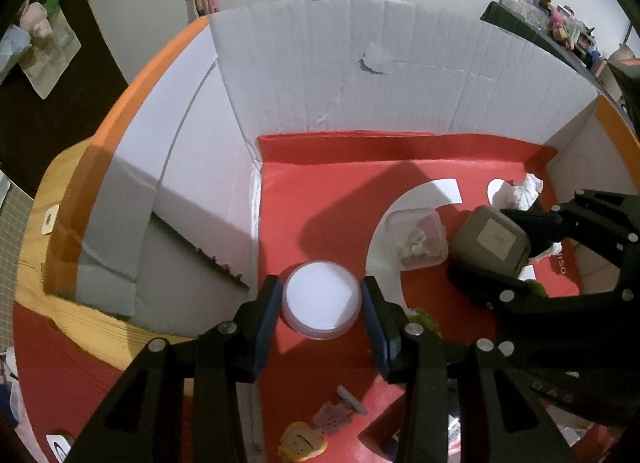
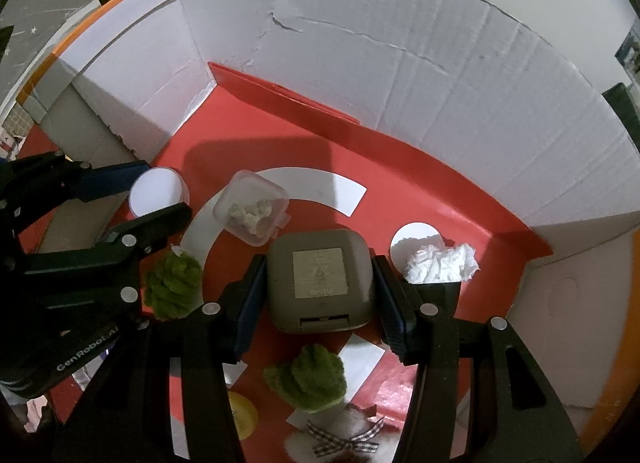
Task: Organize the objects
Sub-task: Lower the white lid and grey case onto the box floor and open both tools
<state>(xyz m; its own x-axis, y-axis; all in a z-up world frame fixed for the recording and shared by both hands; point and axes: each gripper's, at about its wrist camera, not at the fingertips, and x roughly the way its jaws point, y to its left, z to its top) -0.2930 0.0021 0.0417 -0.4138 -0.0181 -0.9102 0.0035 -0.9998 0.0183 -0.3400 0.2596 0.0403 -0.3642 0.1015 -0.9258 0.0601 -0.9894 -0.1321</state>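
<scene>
Left fingers (image 1: 276,327) clamping round white-lidded jar (image 1: 321,300), right fingers (image 2: 380,299) gripping grey case (image 2: 319,280), clear tub (image 2: 251,213) holding pale lumps

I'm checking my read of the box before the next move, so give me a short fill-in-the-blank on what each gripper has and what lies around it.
1. The left gripper has its jaws on either side of a round ____ container.
2. The right gripper has its jaws around a grey ____-cornered case.
3. The small clear tub holds pale ____ pieces.
4. The floor of the cardboard box is ____.

Missing words: white; rounded; crumbly; red
</scene>
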